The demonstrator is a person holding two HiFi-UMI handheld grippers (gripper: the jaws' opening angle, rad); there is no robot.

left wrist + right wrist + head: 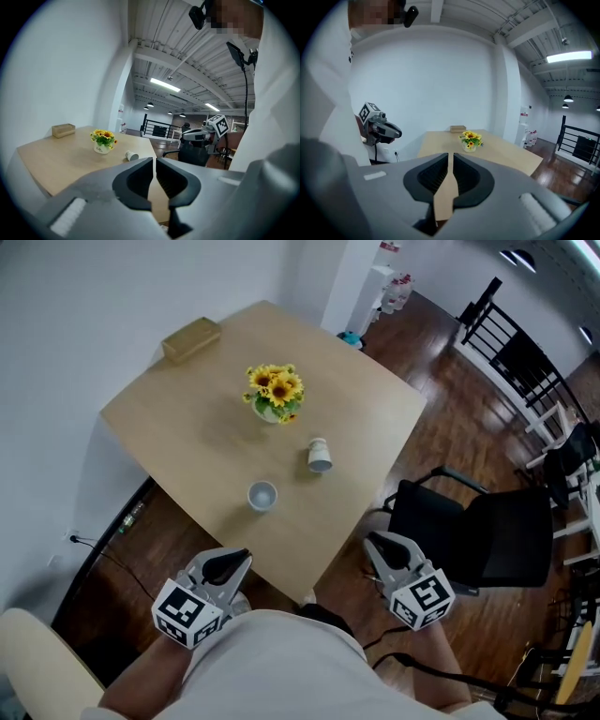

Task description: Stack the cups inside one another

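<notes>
- Both grippers held low at the near edge of the table (178,418), short of the cups. Nothing picked up yet; task not started.
- Left gripper (232,563): jaws drawn together to a thin slit, nothing between them. Right gripper (380,547): the same, only a sliver of tabletop shows through the gap. Both empty.
- Upright cup (262,495): stands on its base nearest me, mouth up, long axis vertical. Inside looks empty.
- Tipped cup (320,455): lies on its side a little further in and to the right, near the flower pot (273,399) but apart from it. Long axis runs flat along the table, roughly away from me. Mouth faces back toward my side, closed base toward the flowers.
- The two cups are near one another, not touching.
- Plan, as I judge it: open the right jaws wide before reaching, and close across the tipped cup's wall near the middle, gently, since a thin cup would likely crush or roll.
- Lift, turn it mouth-up, and line its base over the upright cup's mouth before lowering.
- Left gripper could steady the upright cup by its wall so it does not skid.
- Keep clear of the flower pot on approach.
</notes>
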